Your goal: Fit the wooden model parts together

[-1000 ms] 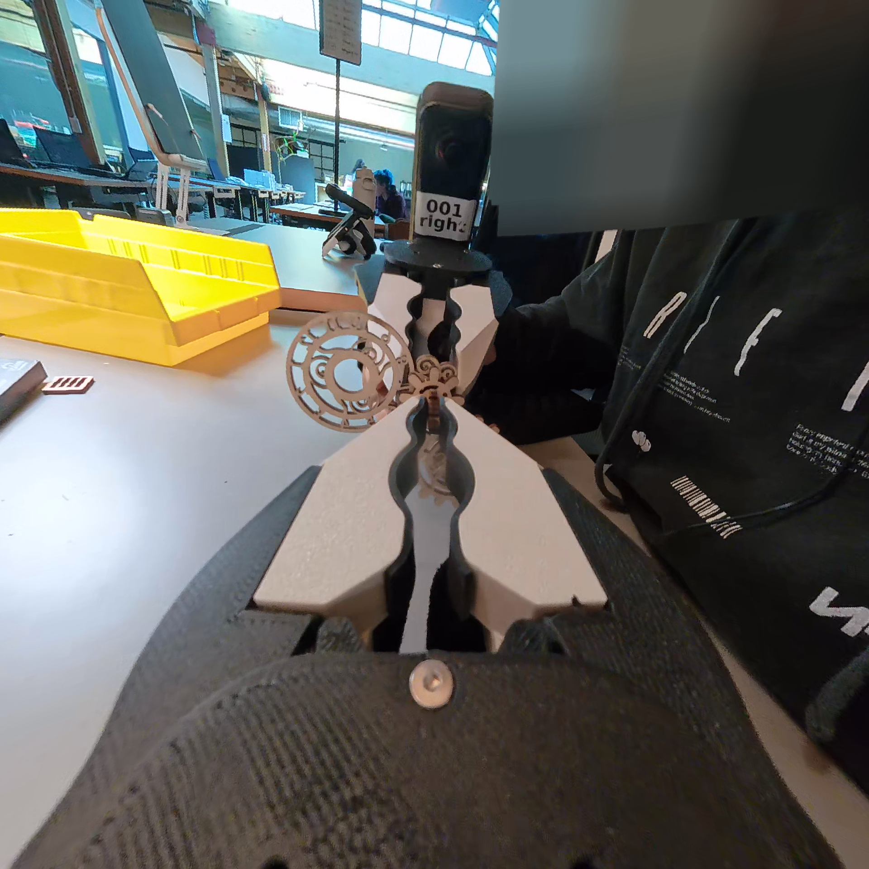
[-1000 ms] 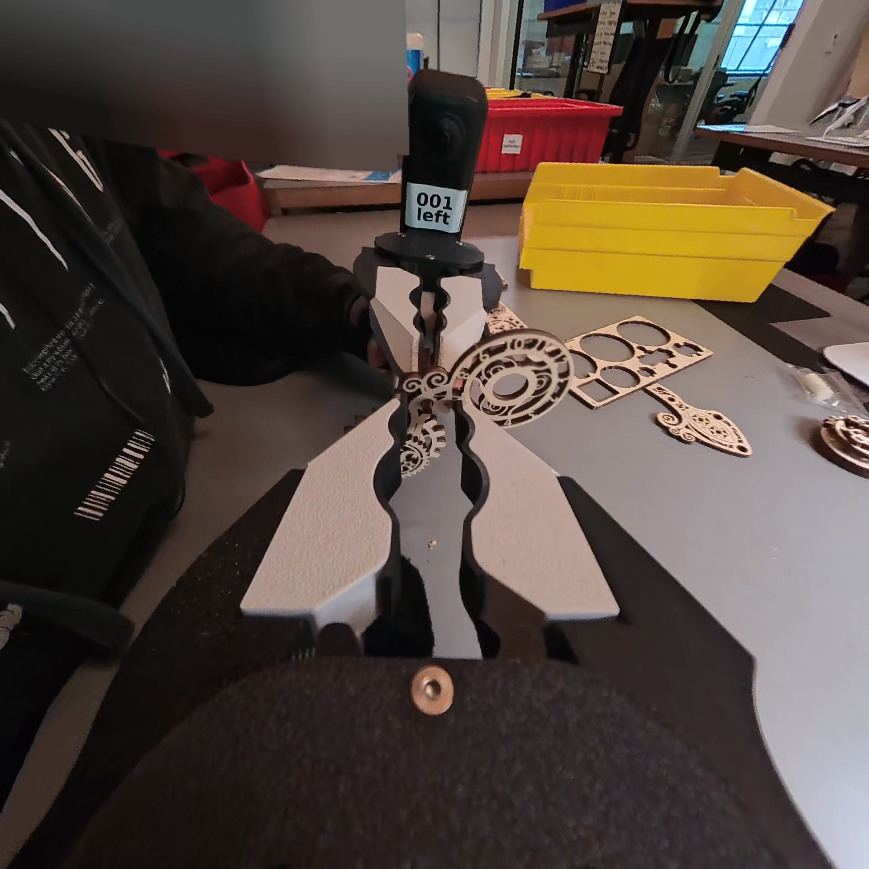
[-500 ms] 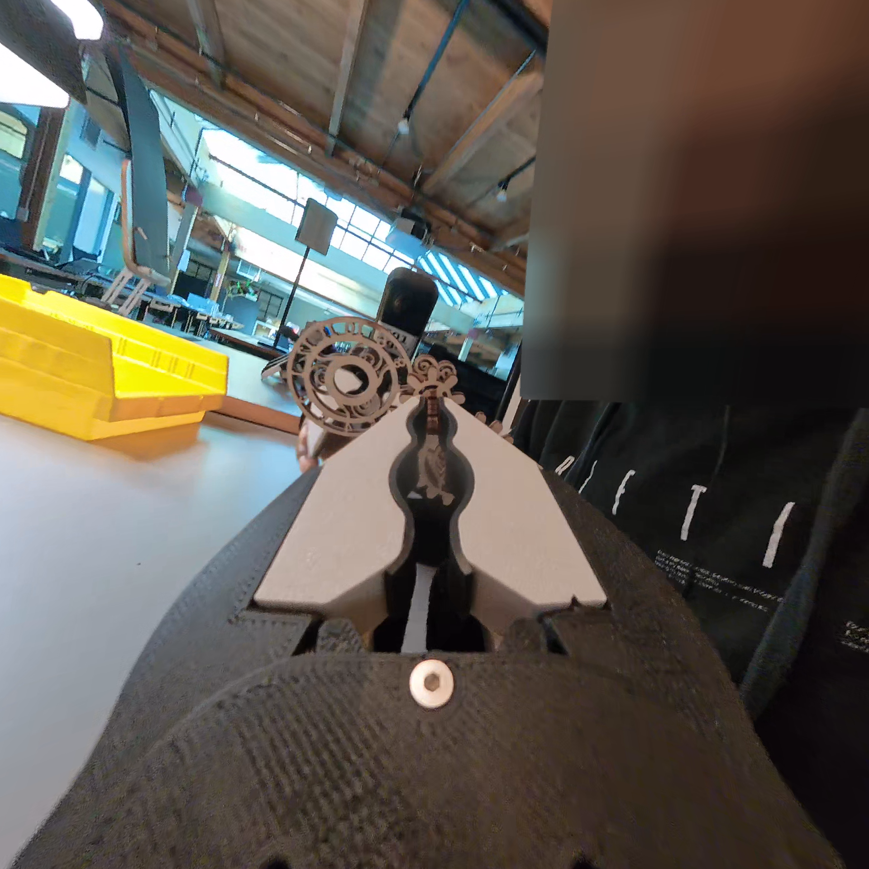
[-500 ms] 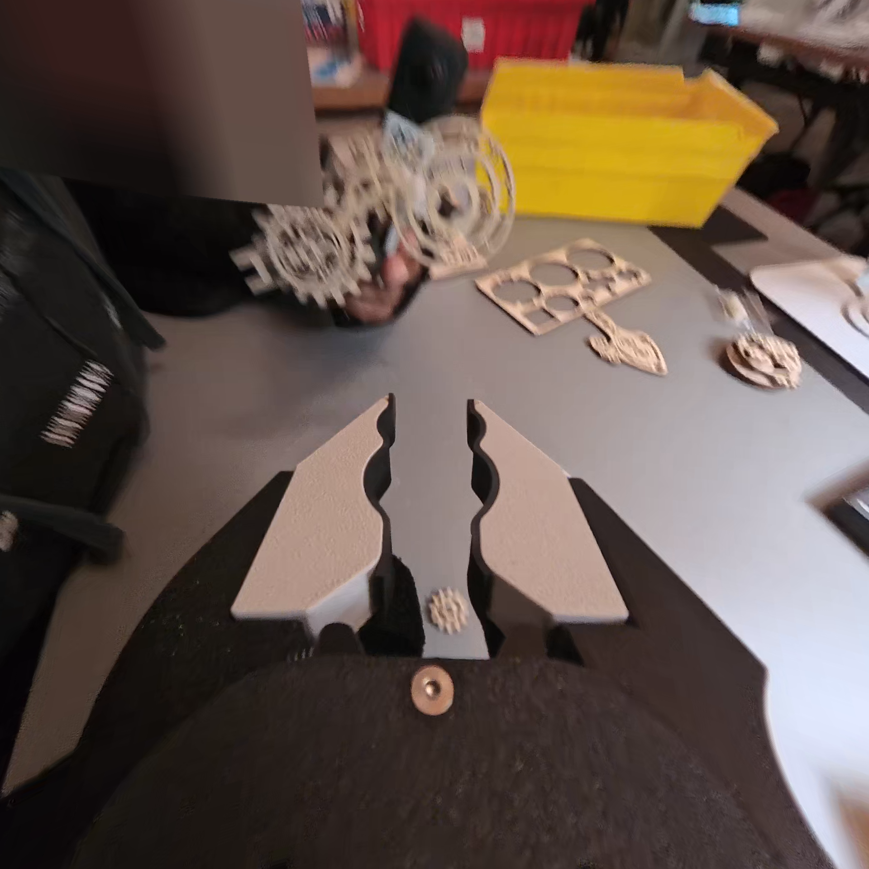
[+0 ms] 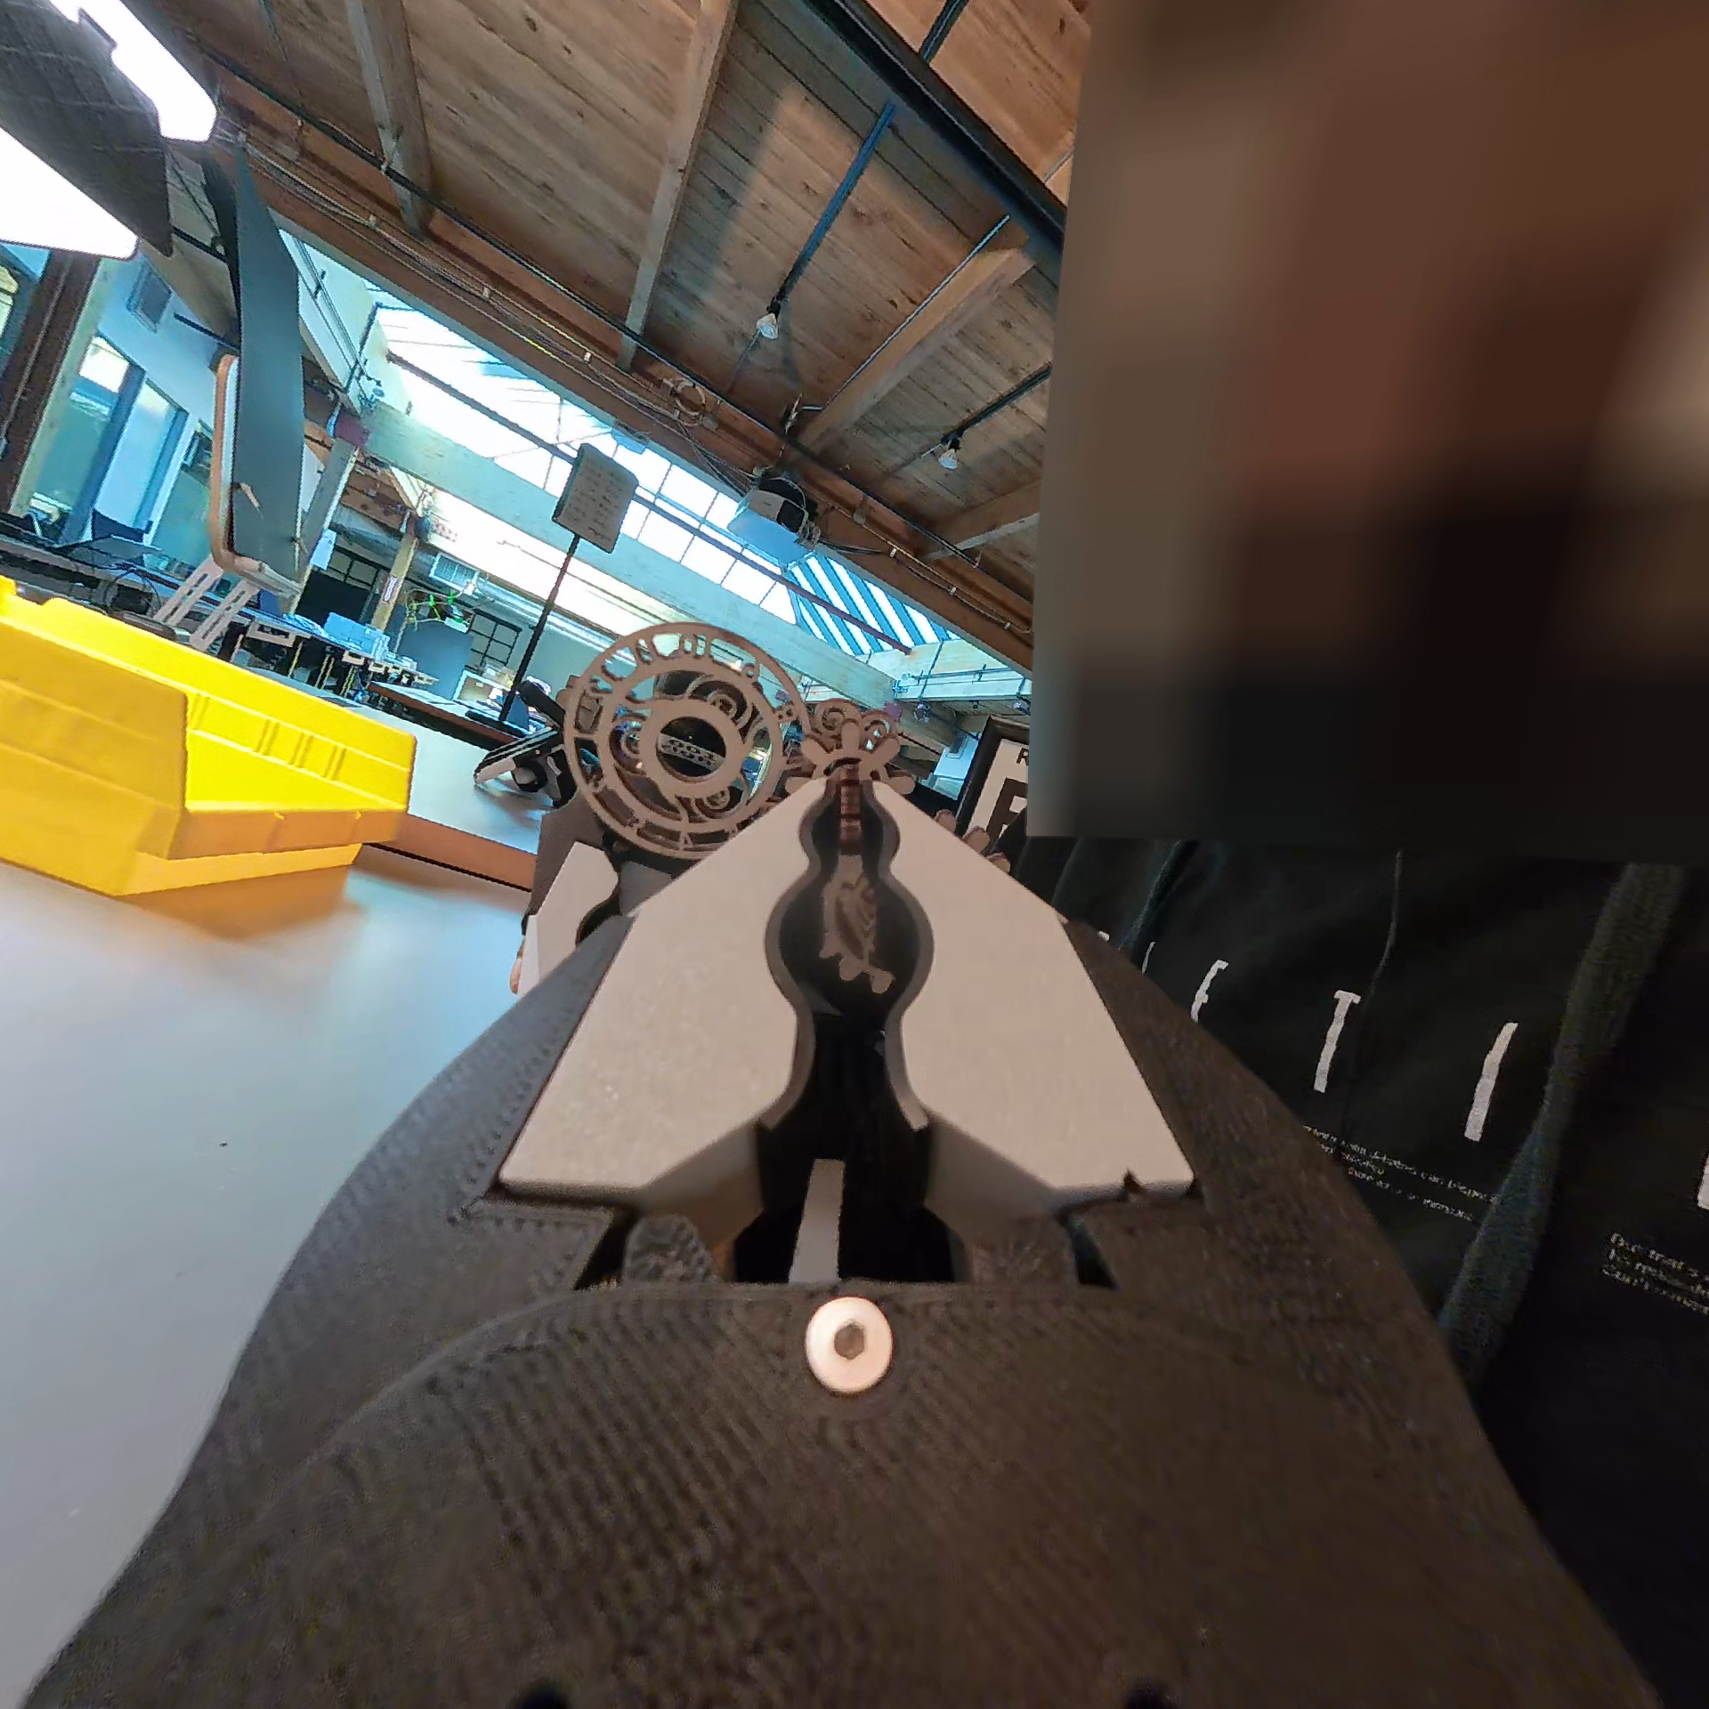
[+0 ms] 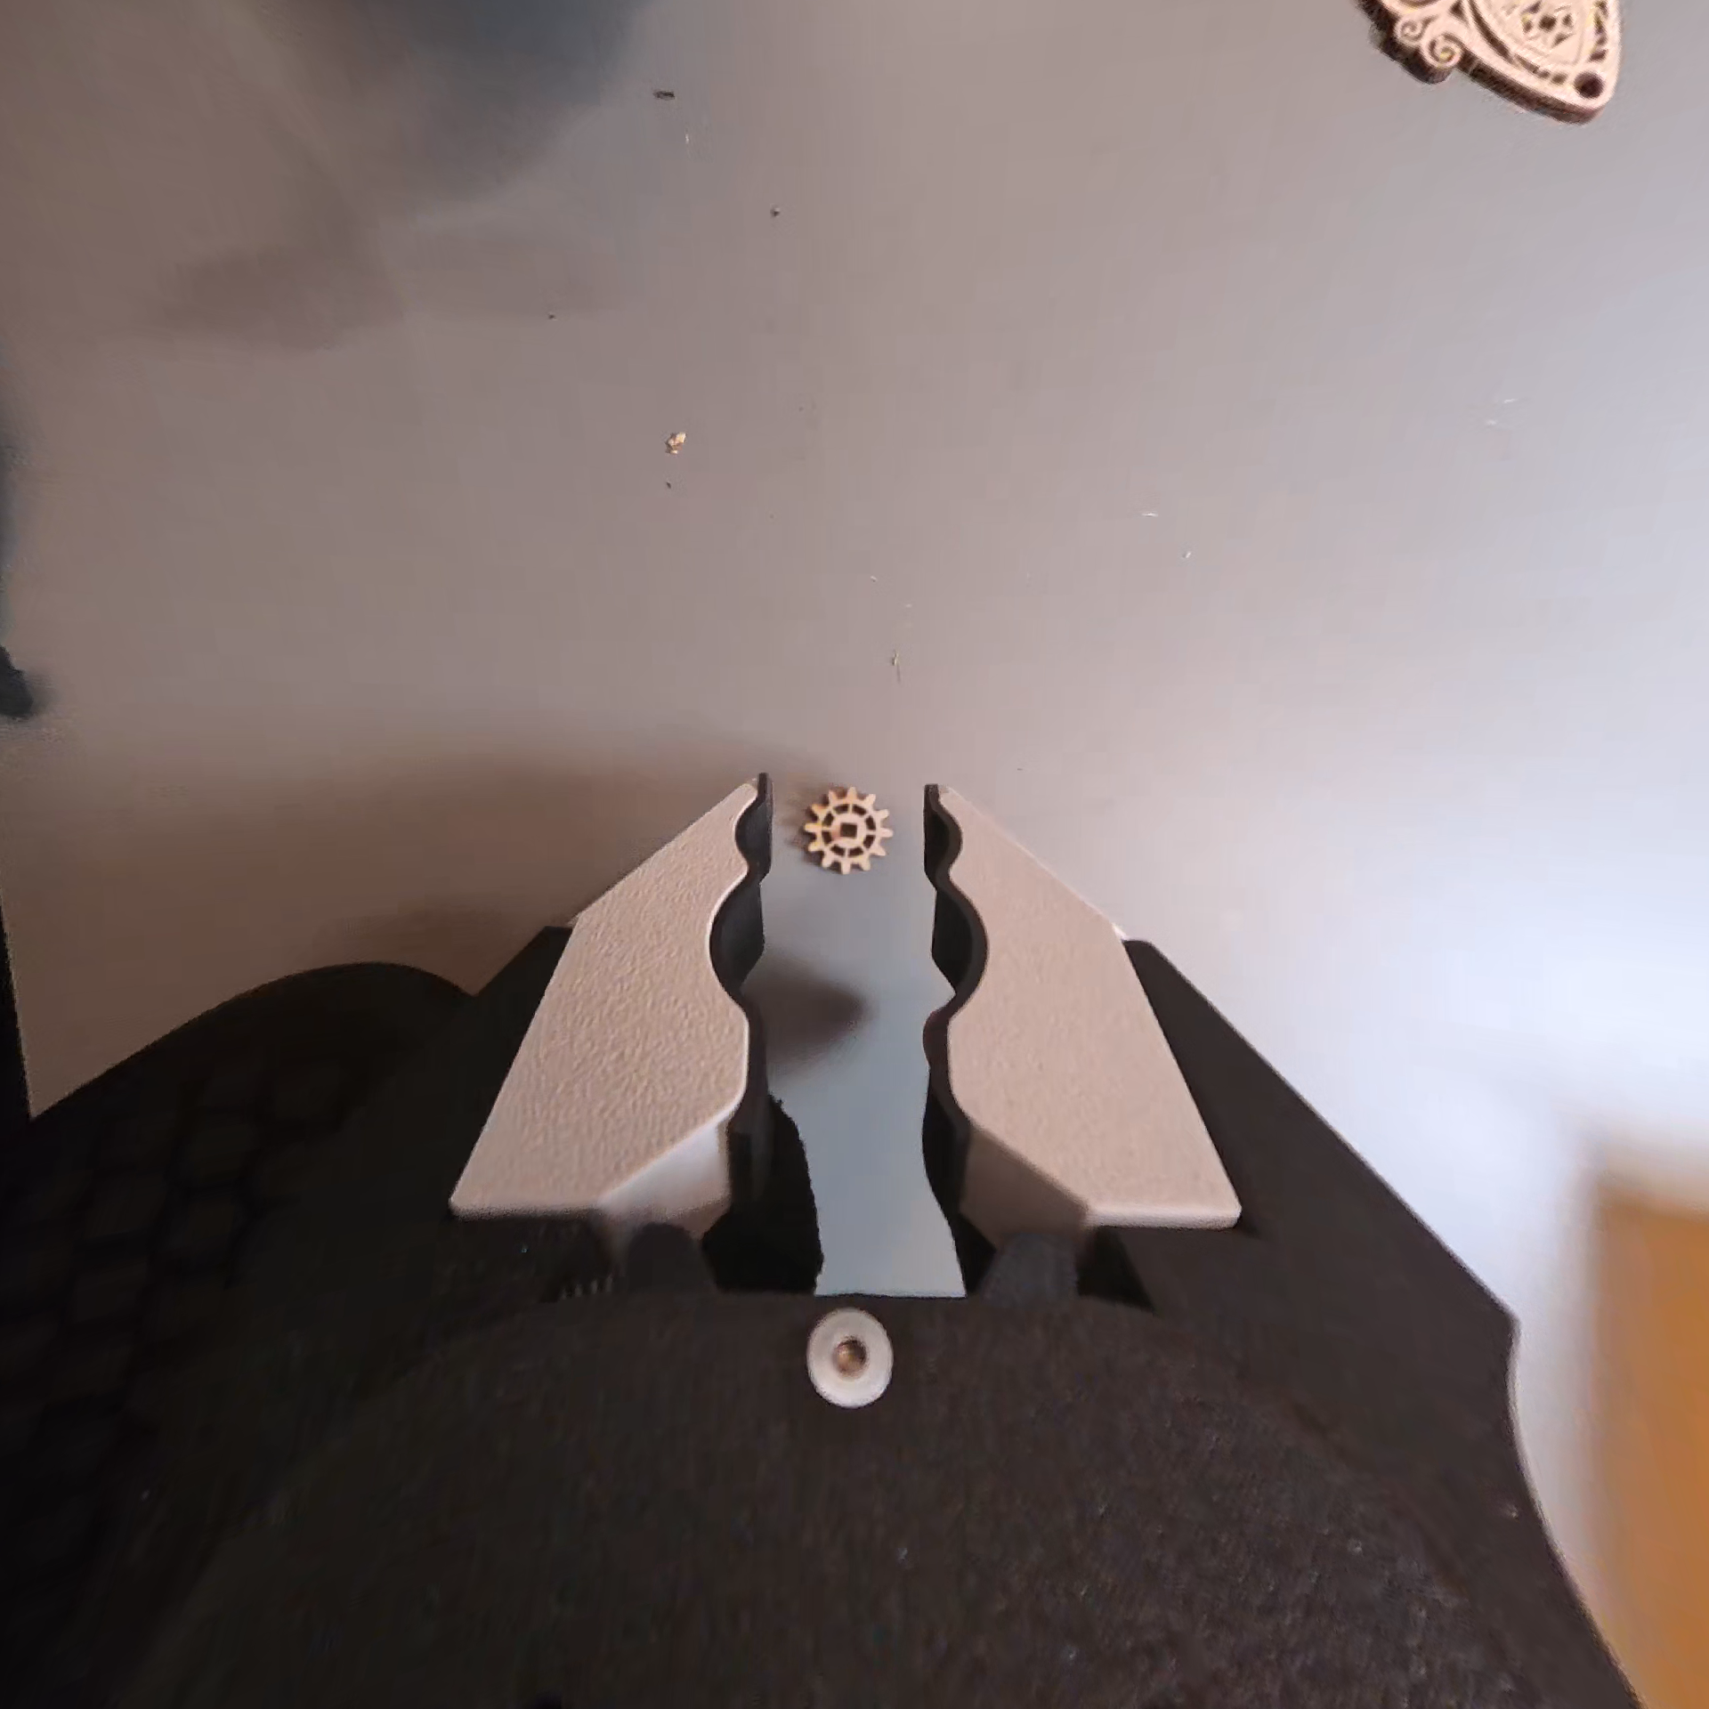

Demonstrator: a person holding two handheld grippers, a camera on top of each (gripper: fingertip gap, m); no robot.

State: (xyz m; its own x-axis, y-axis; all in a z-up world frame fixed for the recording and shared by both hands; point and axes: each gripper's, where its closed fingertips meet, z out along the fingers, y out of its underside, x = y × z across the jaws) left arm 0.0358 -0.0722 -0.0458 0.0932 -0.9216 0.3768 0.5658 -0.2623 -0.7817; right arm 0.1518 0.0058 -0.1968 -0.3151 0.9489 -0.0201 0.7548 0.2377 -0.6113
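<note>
My left gripper (image 5: pixel 848 786) is shut on a wooden model assembly (image 5: pixel 684 749), an ornate ring-shaped piece with a scrolled edge, held up off the grey table (image 5: pixel 185 1063) and tilted toward the ceiling. Part of the assembly shows in the gap between the fingers. My right gripper (image 6: pixel 843 786) is open and points down at the table (image 6: pixel 925 416). A small wooden gear (image 6: pixel 848 829) lies flat on the table between its fingertips, touching neither. The right gripper partly shows behind the assembly in the left wrist view (image 5: pixel 573 888).
A yellow bin (image 5: pixel 185 777) stands at the table's left. A person in a black sweatshirt (image 5: pixel 1433 1063) is close on the right. An ornate teardrop-shaped wooden piece (image 6: pixel 1517 46) lies at the top right of the right wrist view. Across from one pair of fingers to the other is roughly 20 cm.
My right gripper let go of the assembly, opened, and swung down over the small gear on the table. My left gripper kept hold of the assembly and tilted upward.
</note>
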